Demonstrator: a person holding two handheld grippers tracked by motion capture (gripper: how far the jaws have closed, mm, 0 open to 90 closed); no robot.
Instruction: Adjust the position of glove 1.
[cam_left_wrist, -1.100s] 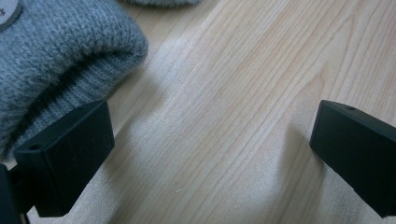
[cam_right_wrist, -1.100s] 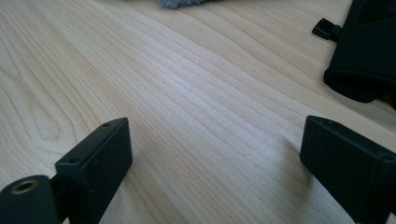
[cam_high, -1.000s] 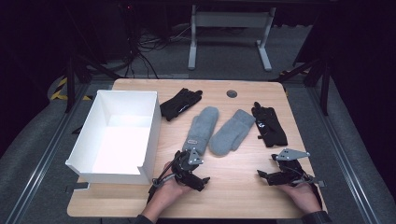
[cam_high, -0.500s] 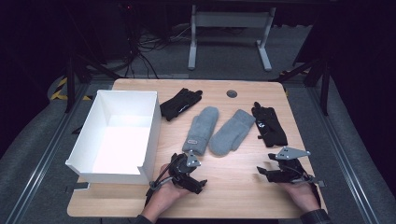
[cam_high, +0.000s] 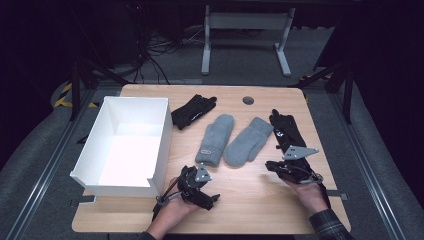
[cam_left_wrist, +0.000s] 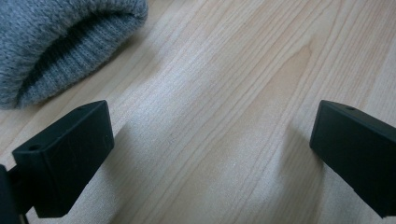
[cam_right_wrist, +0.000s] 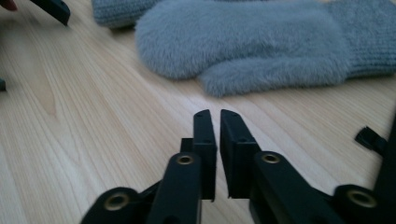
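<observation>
Grey mittens (cam_high: 235, 141) lie mid-bench, side by side, right of the white box (cam_high: 131, 142); your left gripper (cam_left_wrist: 210, 140) stands wide, empty, just short of a knit cuff (cam_left_wrist: 60, 42); your right gripper (cam_right_wrist: 217, 154) has just been closing, now nearly shut on nothing; risk: reach in like that and you shove the fuzzy mitten (cam_right_wrist: 243, 44) instead of pinching it; the black gloves (cam_high: 287, 132) beside it could snag too.

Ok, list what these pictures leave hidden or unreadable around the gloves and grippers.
- Label on the left grey mitten, high view: too small to read.
- Black glove beside the right gripper, high view: near end covered by its grey plate.
- Mitten cuff, left gripper view: cut off by the frame's top and left edges.
</observation>
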